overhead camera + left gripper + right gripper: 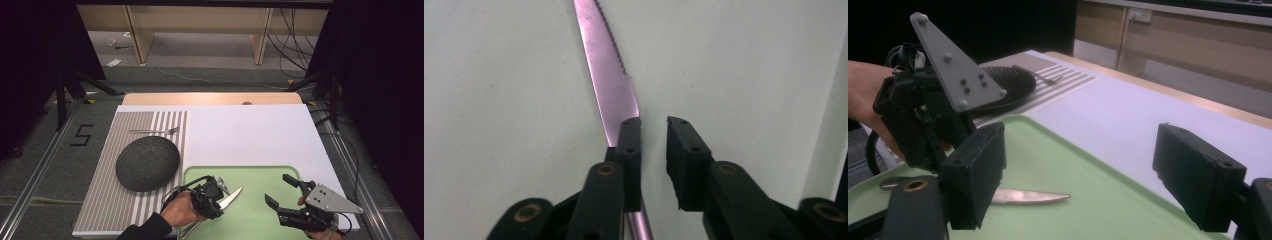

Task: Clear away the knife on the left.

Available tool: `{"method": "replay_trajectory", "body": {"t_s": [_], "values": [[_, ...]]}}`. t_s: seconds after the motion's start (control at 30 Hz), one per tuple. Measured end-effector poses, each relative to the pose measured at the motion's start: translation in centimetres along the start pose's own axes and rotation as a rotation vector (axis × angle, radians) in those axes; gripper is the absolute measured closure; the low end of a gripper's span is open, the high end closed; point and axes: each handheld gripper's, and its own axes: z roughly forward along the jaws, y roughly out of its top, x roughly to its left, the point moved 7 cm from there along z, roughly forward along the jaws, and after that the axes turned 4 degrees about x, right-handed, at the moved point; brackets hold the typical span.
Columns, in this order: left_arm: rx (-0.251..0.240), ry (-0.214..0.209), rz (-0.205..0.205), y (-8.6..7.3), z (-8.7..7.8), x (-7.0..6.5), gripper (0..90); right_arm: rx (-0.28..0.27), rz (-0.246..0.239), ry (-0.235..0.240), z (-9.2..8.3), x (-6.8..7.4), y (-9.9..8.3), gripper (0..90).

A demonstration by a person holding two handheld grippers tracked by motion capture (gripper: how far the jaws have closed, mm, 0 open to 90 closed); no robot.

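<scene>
The high view looks forward and down from above the person's side of the table (260, 130), far enough back to take in the whole top and the floor beyond. The left gripper view rides the left hand-held gripper (654, 145) and points almost straight down, very close to the green tray (499, 100) and the knife (610, 85). The right gripper view sits low on the right hand-held gripper (1088, 170), facing level across the same green tray (1073, 160) toward the left hand-held gripper (933, 115); all three views share the knife (1028, 196) and tray.
</scene>
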Motion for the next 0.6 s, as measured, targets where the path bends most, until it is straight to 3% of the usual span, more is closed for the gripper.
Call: {"method": "replay_trajectory", "body": {"t_s": [0.17, 0.4, 0.6], "values": [[0.019, -0.008, -0.005, -0.04, 0.27, -0.03, 84.6, 0.001, 0.000, 0.002, 0.03, 0.03, 0.00, 22.0], [0.044, 0.005, 0.002, -0.26, 0.93, 0.01, 87.8, 0.001, 0.002, 0.001, 0.04, 0.04, -0.02, 22.0], [0.029, 0.007, -0.024, -0.22, 1.01, 0.30, 89.1, 0.000, -0.001, 0.001, 0.04, 0.04, -0.01, 22.0]]}}
